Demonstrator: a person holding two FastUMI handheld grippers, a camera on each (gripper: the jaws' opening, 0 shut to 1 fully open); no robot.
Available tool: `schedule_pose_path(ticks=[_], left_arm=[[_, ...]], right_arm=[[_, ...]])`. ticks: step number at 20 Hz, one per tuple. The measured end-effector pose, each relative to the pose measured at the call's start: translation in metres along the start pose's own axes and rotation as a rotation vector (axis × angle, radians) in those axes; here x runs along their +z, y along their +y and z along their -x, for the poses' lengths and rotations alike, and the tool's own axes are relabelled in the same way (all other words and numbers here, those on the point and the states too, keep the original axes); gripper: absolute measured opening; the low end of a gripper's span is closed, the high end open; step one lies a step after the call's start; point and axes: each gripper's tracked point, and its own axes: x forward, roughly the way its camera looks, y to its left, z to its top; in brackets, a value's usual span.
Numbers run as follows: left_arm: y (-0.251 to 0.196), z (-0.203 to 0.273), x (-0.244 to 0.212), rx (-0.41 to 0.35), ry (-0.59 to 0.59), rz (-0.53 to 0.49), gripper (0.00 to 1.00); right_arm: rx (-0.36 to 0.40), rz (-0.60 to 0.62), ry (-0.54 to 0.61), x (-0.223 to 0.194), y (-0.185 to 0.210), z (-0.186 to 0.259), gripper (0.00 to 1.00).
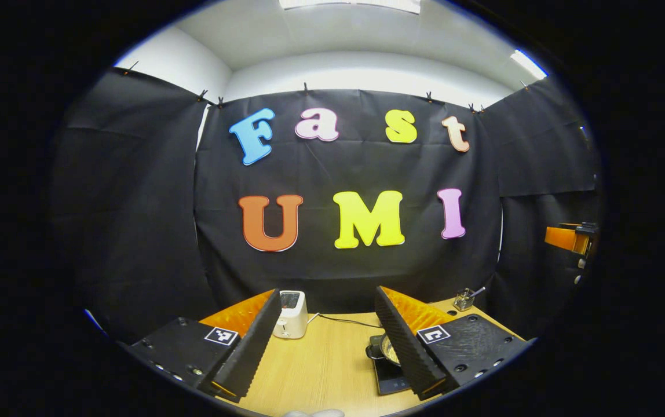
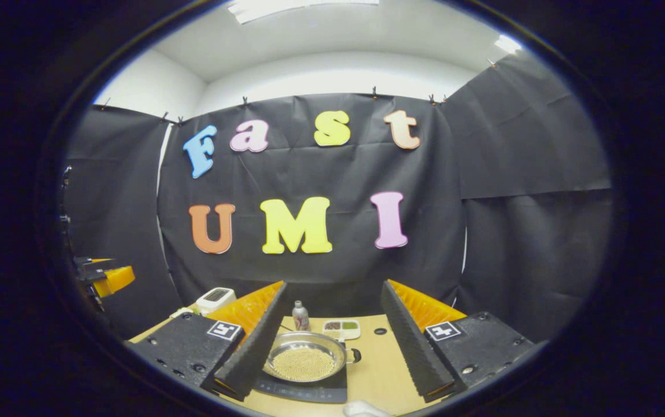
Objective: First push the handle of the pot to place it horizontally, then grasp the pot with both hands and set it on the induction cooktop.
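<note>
A shallow steel pot (image 2: 303, 360) holding pale grains sits on the black induction cooktop (image 2: 315, 392), and its short dark handle (image 2: 354, 354) points to the right. My right gripper (image 2: 334, 286) hovers open above and in front of it, touching nothing, with its left finger (image 2: 254, 341) covering the pot's left rim. In the left gripper view the pot (image 1: 386, 349) and cooktop (image 1: 389, 377) peek out beside the right finger (image 1: 405, 341). My left gripper (image 1: 328, 296) is open and holds nothing.
A white toaster (image 1: 290, 314) with a black cable stands at the back of the wooden table (image 1: 321, 365). Behind the pot are a small bottle (image 2: 300, 317) and a white dish of seasonings (image 2: 341, 329). A metal cup (image 1: 464, 299) with a utensil sits at the back right.
</note>
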Motion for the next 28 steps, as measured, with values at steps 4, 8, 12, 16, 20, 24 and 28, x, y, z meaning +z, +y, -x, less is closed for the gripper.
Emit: schedule_pose_path(ticks=[4,8,12,16,20,24,28], left_arm=[[-0.007,0.013,0.000,0.000,0.006,-0.001,0.96],[-0.009,0.016,0.007,0.000,0.001,0.000,0.96],[-0.013,0.010,0.013,-0.007,0.002,-0.002,0.96],[-0.021,0.002,0.023,-0.014,-0.009,-0.009,0.96],[-0.035,-0.007,0.027,-0.050,-0.014,-0.006,0.96],[-0.042,-0.009,0.031,-0.068,-0.026,0.001,0.96],[-0.037,-0.004,0.033,-0.065,-0.027,0.001,0.96]], right_arm=[[0.019,0.008,-0.005,0.000,-0.001,0.005,0.99],[0.029,0.031,-0.019,0.006,0.003,0.008,1.00],[0.041,0.023,-0.014,0.006,0.008,0.007,1.00],[0.038,0.055,-0.009,0.010,0.003,0.002,1.00],[0.021,0.036,-0.009,0.013,-0.005,0.003,1.00],[0.010,0.037,-0.012,0.013,-0.008,0.003,0.99],[0.014,0.029,-0.009,0.012,-0.004,0.001,1.00]])
